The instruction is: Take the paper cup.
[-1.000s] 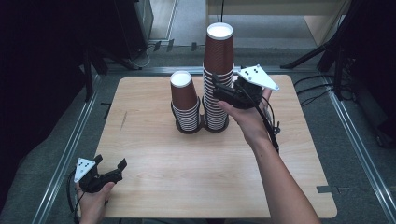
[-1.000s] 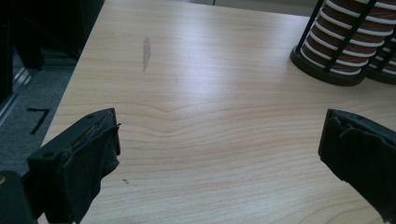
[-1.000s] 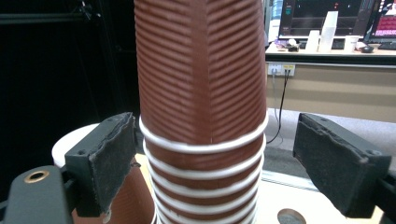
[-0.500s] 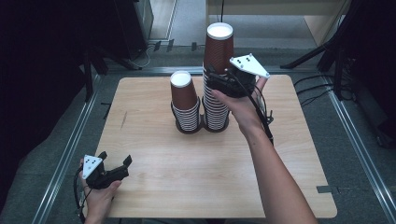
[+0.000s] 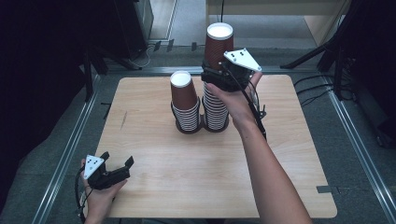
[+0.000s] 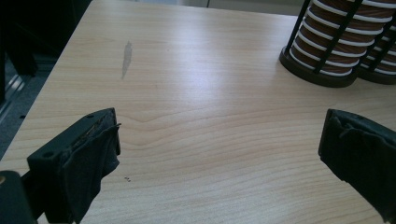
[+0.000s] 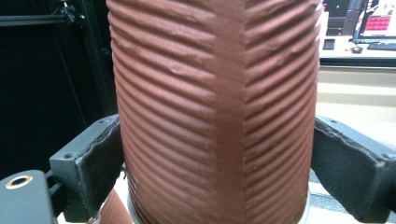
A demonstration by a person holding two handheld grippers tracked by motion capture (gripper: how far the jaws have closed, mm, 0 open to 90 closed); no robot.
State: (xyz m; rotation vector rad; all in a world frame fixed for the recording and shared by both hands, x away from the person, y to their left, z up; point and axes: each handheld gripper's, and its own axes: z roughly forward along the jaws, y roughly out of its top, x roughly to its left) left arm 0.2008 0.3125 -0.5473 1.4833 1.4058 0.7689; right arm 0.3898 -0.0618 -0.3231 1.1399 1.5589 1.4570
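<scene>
Two stacks of brown ribbed paper cups stand in black wire holders at the table's middle back: a short stack (image 5: 185, 100) and, right of it, a tall stack (image 5: 215, 109). My right gripper (image 5: 215, 74) is raised to the tall stack's top cup (image 5: 218, 44). In the right gripper view that cup (image 7: 210, 93) sits between the jaws, with both pads against its sides. My left gripper (image 5: 116, 159) hovers low near the table's front left corner, jaws wide open (image 6: 219, 140) and nothing between them. The short stack's holder base (image 6: 317, 74) lies ahead of it to the right.
The light wooden table (image 5: 196, 186) has bare surface in front of the stacks. A metal rail (image 5: 70, 149) runs along its left side and another along the right. Black stands and cables sit on the floor behind the table.
My right gripper has risen from the tall stack's middle to its top cup. The left gripper has shifted slightly right and forward near the front corner.
</scene>
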